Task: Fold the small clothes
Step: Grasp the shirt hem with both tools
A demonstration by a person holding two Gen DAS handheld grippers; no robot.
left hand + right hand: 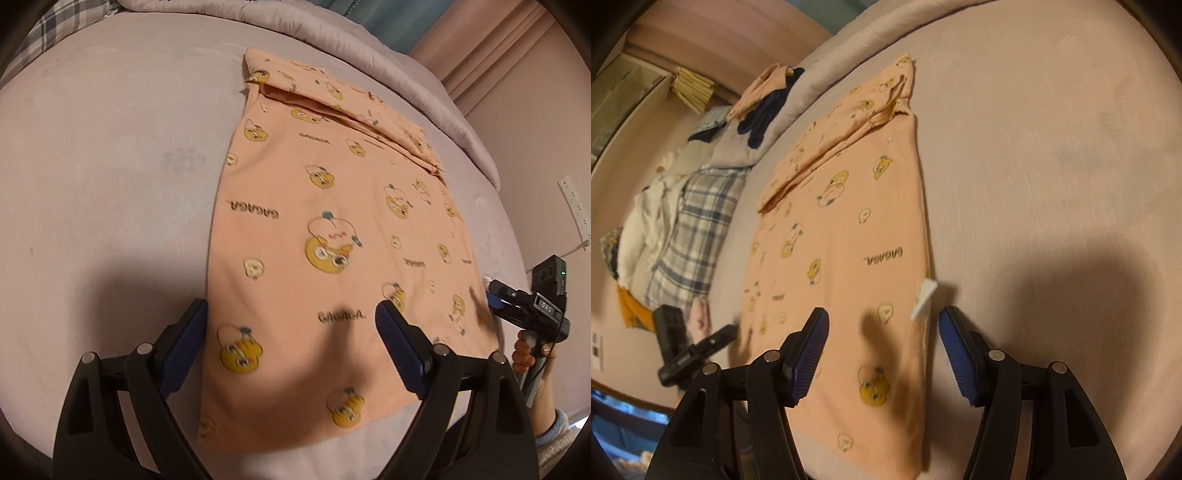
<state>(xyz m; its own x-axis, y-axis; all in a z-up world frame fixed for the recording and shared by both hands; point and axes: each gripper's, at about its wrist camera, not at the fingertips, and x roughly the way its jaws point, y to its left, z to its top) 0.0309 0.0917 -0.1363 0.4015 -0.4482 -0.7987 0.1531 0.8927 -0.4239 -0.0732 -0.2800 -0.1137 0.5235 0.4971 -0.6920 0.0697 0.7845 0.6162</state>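
You are holding your left gripper point(291, 332) and right gripper point(882, 341) over the near hem, ribbed blue jaws apart; the soft peach duck-print garment point(325, 229) is lying flat on the lilac bed point(110, 166), far end folded

a bedroom: bed point(110, 166), quilt point(388, 48), curtains point(491, 48).
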